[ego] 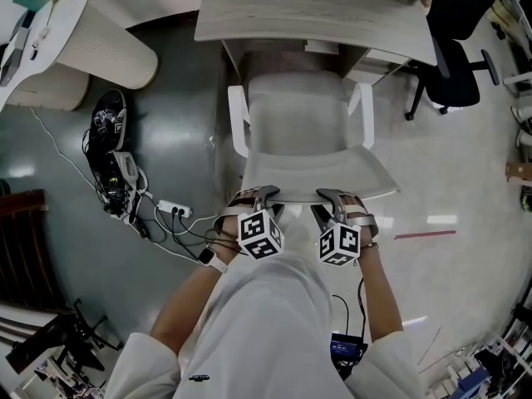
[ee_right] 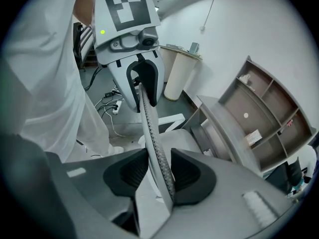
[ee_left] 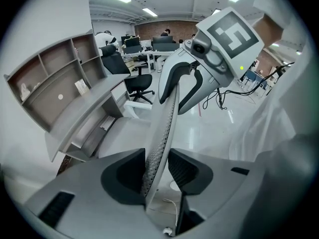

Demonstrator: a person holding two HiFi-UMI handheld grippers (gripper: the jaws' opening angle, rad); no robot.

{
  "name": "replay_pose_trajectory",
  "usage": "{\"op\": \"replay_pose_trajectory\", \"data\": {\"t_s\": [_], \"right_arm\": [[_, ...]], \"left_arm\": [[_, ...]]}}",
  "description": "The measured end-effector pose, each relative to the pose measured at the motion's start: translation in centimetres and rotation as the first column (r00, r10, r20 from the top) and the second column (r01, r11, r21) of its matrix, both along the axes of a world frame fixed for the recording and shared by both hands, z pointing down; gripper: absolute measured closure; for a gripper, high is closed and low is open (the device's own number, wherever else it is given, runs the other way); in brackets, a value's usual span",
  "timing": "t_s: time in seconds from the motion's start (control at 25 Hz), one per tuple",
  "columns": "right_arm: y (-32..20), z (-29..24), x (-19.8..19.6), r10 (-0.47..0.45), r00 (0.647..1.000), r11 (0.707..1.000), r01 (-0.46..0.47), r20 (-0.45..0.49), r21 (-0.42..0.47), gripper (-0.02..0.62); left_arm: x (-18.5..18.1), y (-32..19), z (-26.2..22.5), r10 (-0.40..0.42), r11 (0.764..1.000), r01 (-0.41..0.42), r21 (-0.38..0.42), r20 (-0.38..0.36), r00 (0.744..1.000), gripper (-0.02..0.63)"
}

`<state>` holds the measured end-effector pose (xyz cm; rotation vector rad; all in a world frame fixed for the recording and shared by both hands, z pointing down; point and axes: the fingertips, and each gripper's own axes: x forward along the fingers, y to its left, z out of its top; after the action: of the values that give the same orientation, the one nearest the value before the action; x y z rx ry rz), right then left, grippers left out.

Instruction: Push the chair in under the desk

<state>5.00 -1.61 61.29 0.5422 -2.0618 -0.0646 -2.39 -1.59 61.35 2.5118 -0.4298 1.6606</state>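
A white chair stands with its seat partly under the pale desk, armrests at both sides. Both grippers sit side by side on the top edge of its backrest. My left gripper has the perforated backrest edge filling the space between its dark pads, so my left gripper is shut on it. My right gripper holds the same edge further right, and my right gripper is shut on it too. Each gripper shows in the other's view.
A black office chair stands right of the desk. A power strip and cables lie on the floor at the left, near a round white stand. A curved shelf unit sits on the desk.
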Motion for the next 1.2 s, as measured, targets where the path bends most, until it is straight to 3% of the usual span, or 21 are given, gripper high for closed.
{"op": "replay_pose_trajectory", "data": {"t_s": [0.68,1.2], "right_arm": [[-5.2,-0.2,-3.3,0.004,1.0,0.996,-0.004,-0.002,0.093,0.462],[-9.1,0.1,-2.6,-0.005,1.0,0.997,0.006,-0.008,0.076,0.449]], "left_arm": [[-3.2,-6.4,0.3,-0.03,0.998,0.028,0.048,0.037,0.999,0.442],[-2.6,-9.7,0.4,-0.064,0.995,0.062,0.084,0.017,0.998,0.434]]}}
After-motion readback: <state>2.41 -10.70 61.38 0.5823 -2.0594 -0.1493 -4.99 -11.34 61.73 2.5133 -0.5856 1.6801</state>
